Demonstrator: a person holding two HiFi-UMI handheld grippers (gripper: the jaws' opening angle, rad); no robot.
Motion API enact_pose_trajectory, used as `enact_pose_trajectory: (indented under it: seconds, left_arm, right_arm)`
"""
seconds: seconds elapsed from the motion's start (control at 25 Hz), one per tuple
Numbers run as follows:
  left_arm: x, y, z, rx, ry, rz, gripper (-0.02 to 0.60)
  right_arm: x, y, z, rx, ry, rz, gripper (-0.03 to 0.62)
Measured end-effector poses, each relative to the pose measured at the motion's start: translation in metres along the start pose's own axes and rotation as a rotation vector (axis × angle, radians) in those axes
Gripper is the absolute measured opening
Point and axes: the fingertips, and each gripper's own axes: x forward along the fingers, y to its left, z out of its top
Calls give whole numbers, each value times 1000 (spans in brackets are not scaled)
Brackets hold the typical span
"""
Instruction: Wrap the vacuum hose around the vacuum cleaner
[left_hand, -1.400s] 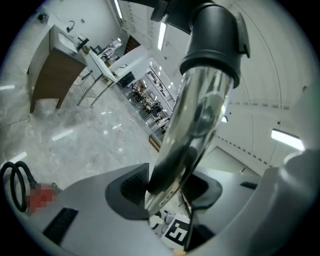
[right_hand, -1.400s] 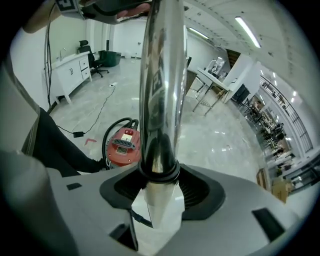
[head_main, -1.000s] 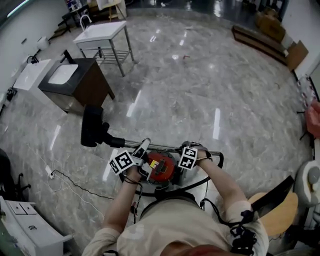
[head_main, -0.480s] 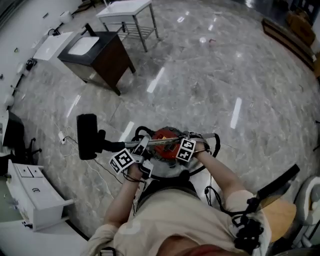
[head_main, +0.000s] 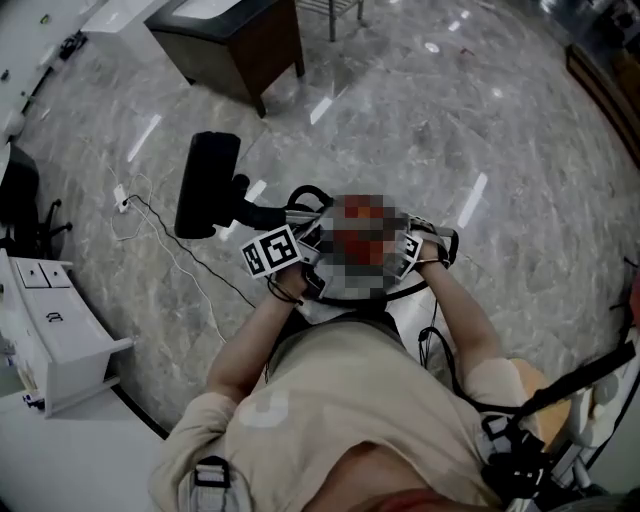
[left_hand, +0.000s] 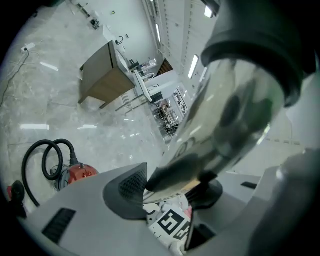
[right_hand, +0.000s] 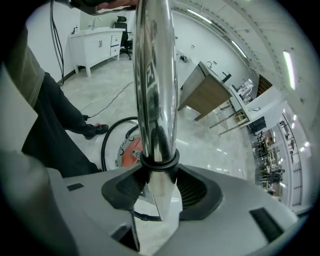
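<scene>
HIDDEN FROM ABOVE: A person holds a chrome wand (right_hand: 155, 90) in both grippers. The left gripper (left_hand: 172, 187) is clamped on it, the tube so close and blurred in that gripper's view that its far end is lost. The right gripper (right_hand: 159, 185) has just been closing its jaws and now pinches the same wand, a pad on either side. From overhead the vacuum cleaner (right_hand: 129, 150) cannot be made out beneath the hands. The gripper views show it red, standing on open floor (head_main: 480, 120) at the person's feet, partly cut off. The black hose (right_hand: 103, 146) loops just beside it; how far round is unclear. Whether the black floor head (head_main: 205, 185) touches down cannot be told. The marble floor gleams with light streaks. A dark cabinet (head_main: 240, 40) stands toward its far edge and a white drawer unit (head_main: 50, 340) at its left edge.
</scene>
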Motion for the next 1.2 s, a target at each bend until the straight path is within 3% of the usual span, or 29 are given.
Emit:
enact_pose_trajectory:
  seconds: [0.24, 0.56, 0.72, 1.0, 1.2]
  left_arm:
    - [-74, 72, 57, -99, 55, -60, 189]
    - [-84, 74, 78, -185, 72, -114, 189]
    - [-85, 75, 80, -216, 55, -100, 192]
    - [-85, 70, 57, -155, 76, -4, 192]
    - [-64, 52, 56, -93, 98, -33, 193]
  right_arm:
    - [3, 43, 87, 28, 82, -2, 198]
    - [-18, 52, 100, 64, 166, -33, 198]
    - [-11, 60, 109, 87, 122, -29, 202]
    - [6, 67, 104, 44, 41, -22, 198]
    - [12, 36, 94, 52, -27, 0, 198]
